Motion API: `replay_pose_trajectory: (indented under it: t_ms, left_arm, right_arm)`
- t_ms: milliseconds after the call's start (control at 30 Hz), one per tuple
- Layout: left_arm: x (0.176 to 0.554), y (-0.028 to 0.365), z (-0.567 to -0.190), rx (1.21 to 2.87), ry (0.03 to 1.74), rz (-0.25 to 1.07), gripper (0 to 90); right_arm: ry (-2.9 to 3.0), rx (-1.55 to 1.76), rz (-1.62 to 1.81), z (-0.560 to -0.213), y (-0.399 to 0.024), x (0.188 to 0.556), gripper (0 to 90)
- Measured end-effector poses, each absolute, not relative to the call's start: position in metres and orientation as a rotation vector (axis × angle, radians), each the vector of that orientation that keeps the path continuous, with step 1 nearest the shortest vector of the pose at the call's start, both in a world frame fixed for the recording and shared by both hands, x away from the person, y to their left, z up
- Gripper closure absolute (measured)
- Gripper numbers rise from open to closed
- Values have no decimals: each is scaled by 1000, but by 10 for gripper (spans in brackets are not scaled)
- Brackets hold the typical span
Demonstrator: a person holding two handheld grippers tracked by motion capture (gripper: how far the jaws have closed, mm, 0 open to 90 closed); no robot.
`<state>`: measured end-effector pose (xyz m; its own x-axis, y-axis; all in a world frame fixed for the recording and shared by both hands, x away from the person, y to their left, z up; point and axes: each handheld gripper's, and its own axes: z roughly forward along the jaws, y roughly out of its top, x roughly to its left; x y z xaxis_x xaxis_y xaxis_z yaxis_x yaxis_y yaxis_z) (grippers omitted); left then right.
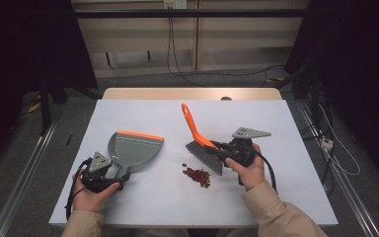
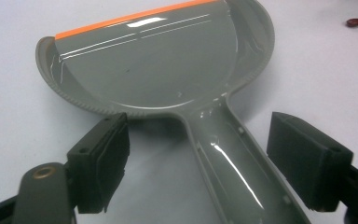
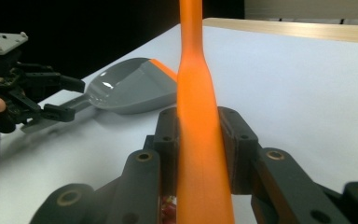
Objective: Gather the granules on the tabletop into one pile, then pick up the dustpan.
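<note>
Sweeping not yet begun: right gripper (image 1: 220, 150) clamps the brush (image 1: 203, 148) handle beside the red bits (image 1: 197, 175); left gripper (image 1: 121, 178) straddles the dustpan (image 1: 134, 148) handle, jaws apart, ungripped.

The near part of the counter (image 1: 177, 207), between the two forearms, is left bare, and the far half behind the dustpan (image 1: 134, 150) and the brush (image 1: 202, 148) is open too. The middle lane is blocked by a small heap of red bits (image 1: 197, 176) lying just below the brush's bristles. Bare surface is seen on both sides of the dustpan's handle, between the handle and the pads of the left tongs (image 1: 121, 181).
</note>
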<state>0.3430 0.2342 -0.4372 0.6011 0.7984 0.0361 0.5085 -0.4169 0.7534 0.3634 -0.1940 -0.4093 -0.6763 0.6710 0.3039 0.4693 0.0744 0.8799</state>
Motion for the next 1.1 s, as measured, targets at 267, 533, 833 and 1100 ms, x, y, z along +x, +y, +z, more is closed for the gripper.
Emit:
replay_pose_trajectory:
  t_ms: [267,533,833,1100]
  left_arm:
    - [348,233,-437,2102,1042,517,294]
    - [352,237,-444,2123,1089,484,378]
    - [361,241,-444,2156,1046,476,621]
    - [362,248,-435,2112,1012,470,630]
  right_arm:
    - [2146,1171,1612,-412,-210,360,710]
    - [2125,1173,1606,-412,-218,358,711]
    - [2119,1173,1606,-412,-221,357,711]
    - [2115,1165,1602,-412,-222,357,710]
